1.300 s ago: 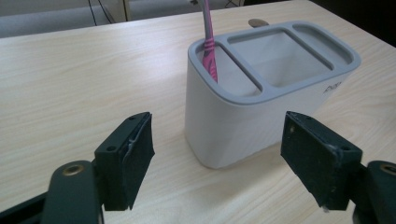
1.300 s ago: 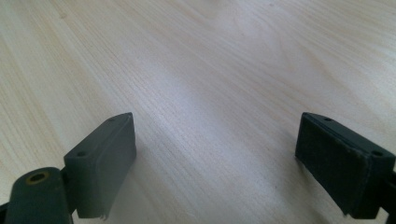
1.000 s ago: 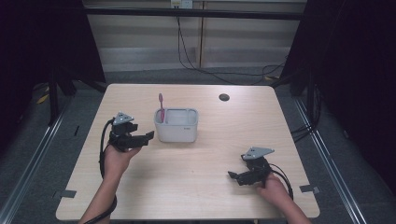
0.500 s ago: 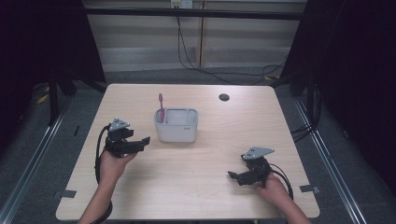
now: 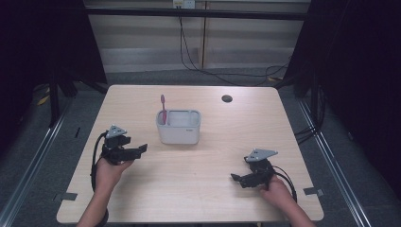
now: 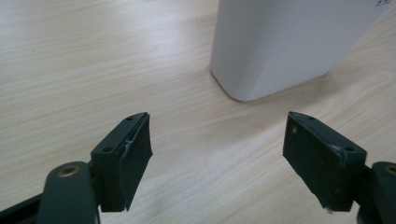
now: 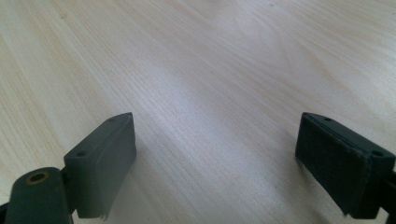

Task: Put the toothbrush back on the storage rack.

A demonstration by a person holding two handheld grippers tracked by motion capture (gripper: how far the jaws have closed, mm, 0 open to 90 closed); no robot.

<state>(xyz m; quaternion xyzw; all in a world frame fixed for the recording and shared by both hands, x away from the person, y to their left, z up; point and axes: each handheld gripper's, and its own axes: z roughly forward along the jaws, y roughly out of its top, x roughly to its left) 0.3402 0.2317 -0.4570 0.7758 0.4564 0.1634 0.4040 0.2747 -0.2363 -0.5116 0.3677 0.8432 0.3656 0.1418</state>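
High view puts the white holder (image 5: pixel 178 127) mid-table with a pink toothbrush (image 5: pixel 163 108) upright in its left slot. My left gripper (image 6: pixel 217 158) and right gripper (image 7: pixel 215 163) both gape empty. I'd guess light, slick plastic; grip its narrow walls

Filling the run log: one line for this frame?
left gripper: open, empty, near holder | right gripper: open, empty | toothbrush: in holder
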